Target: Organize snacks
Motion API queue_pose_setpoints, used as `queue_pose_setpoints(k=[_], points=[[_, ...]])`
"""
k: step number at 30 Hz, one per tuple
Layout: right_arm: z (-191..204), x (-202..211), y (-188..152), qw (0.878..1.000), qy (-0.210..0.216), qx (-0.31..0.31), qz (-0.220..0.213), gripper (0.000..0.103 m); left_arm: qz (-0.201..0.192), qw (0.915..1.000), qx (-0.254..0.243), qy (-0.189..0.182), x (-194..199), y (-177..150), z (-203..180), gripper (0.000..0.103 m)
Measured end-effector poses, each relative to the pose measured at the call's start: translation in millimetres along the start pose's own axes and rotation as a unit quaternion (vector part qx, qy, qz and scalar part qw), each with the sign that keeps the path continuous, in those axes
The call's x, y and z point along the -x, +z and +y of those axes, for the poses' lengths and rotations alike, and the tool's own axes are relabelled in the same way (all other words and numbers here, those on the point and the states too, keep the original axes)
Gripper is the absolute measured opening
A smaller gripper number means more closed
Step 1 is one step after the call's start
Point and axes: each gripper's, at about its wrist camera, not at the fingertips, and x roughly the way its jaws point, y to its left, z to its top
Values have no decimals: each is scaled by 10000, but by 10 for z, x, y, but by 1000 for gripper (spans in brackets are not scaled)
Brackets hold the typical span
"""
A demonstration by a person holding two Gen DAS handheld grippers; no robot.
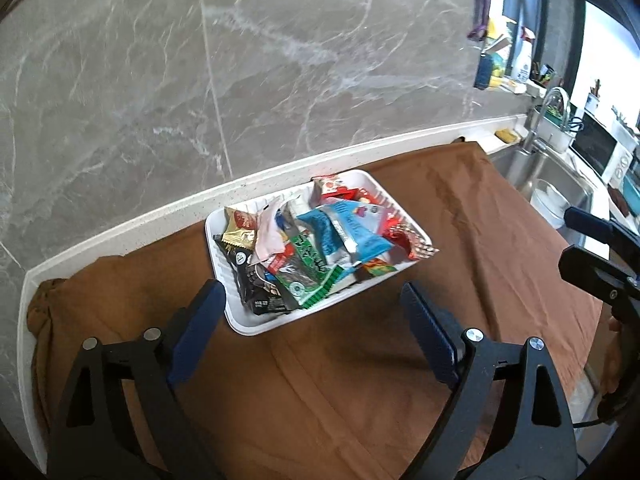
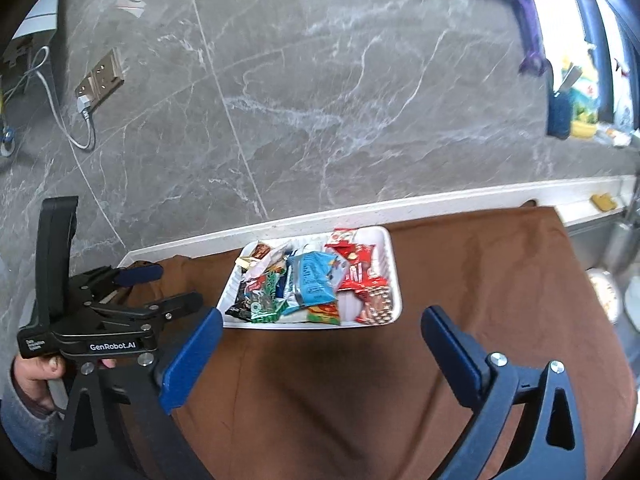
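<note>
Looked like end of the sorting step, or a gap betw. picks: all visible snacks piled in white tray, sitting on brown cloth near counter's back edge by marble wall. No loose packets seen on cloth. Next move prob. called for checking for strays, else tidying the overhanging red packet at tray's rim. Left gripper spread wide, empty, touching nothing, hovering short of tray. Right gripper likewise wide apart, empty, clear of tray.

White tray, brown cloth
</note>
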Motion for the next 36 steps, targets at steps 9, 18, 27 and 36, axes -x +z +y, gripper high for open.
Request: queue_pose_setpoints(k=[9,18,27,36], points=[[8,443,-79,9992,-235,50,-317,103,-228,9997,-119,-33,362,-87,-285,90],[0,709,-157,9987,-302,-5,-412,103,-328,9993,-199,-46,568,-182,-451,90],[-13,927,-195,9980,-350,-13,-533,103,-458,9985,-293,-69,744,-188,-556,90],[-64,1028,-247,9976,-381,-70,-571,103,-522,9978,-395,-93,834,-193,-606,90]])
